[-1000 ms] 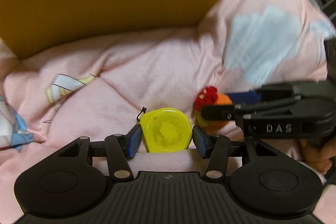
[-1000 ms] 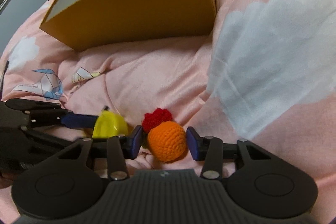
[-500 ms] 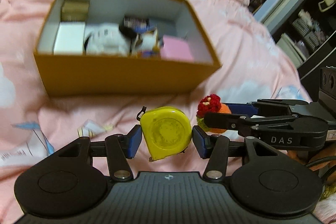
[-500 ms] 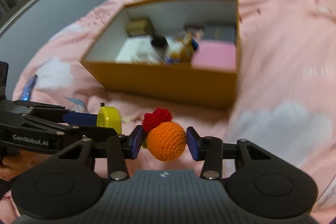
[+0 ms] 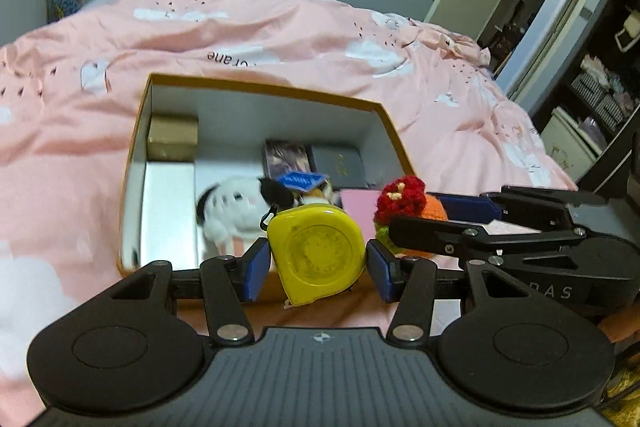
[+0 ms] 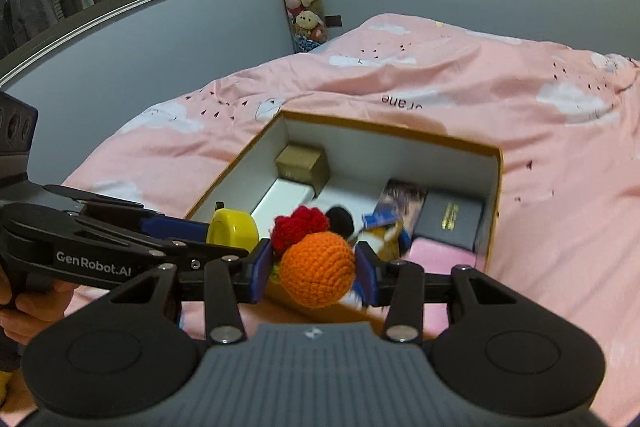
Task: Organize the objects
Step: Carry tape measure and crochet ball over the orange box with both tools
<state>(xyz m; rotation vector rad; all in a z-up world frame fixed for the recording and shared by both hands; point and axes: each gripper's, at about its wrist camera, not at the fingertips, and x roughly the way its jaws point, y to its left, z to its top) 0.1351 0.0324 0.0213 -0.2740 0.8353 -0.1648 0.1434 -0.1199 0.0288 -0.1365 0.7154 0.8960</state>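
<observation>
You're mid-carry, both loads in the air just short of the open box (image 5: pixel 394 143) on the pink bed (image 5: pixel 240 23). Your left gripper (image 5: pixel 318 261) has its jaws clenched on the yellow tape measure (image 5: pixel 318 255); your right gripper (image 6: pixel 314 269) is clamped on the orange crochet ball (image 6: pixel 318 269), red tuft at its 11 o'clock. I judge the next move is to carry both over the near wall and release into free floor, clear of the plush cat (image 5: pixel 234 205). The left view shows the pink pad (image 5: pixel 358 201) at 1 o'clock of the tape; the right view shows the dark case (image 6: pixel 450 223) at 2 o'clock of the ball.
</observation>
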